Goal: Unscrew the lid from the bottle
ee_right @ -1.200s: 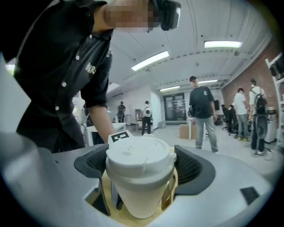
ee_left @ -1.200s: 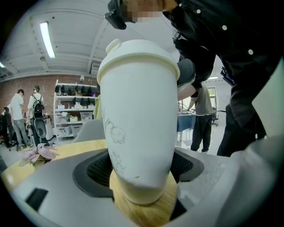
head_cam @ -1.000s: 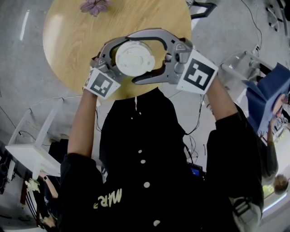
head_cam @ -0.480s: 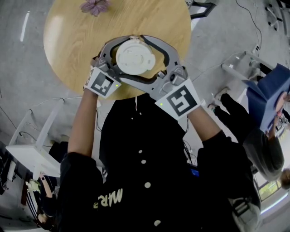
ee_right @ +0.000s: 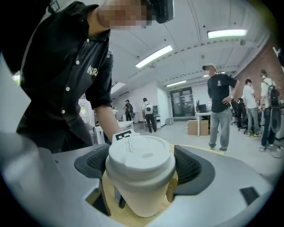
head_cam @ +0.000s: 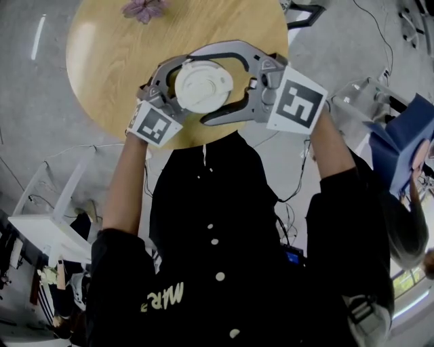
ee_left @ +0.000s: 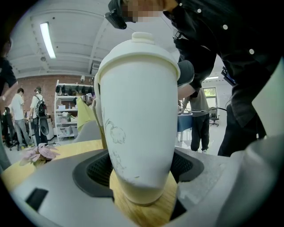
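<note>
A white bottle [ee_left: 137,128] with a faint flower drawing is held above the round wooden table [head_cam: 115,61]. Its white lid [head_cam: 203,85] faces up at me in the head view. My left gripper [ee_left: 142,175] is shut on the bottle's lower body, a dark pad against each side. My right gripper [ee_right: 142,170] comes in from the right and is shut on the lid [ee_right: 140,164], with both pads touching its rim. In the head view the right gripper [head_cam: 203,87] arches around the lid, while the tips of the left gripper [head_cam: 186,91] are hidden under it.
A purple flower [head_cam: 142,8] lies at the table's far edge. A white frame [head_cam: 41,230] stands on the floor to the left, another white frame [head_cam: 359,95] and a blue object [head_cam: 400,142] to the right. Several people stand in the background.
Between one second and half a second ago the right gripper swung clockwise round the lid toward my body. It has since swung back anticlockwise to the right. The left gripper and bottle stayed put.
</note>
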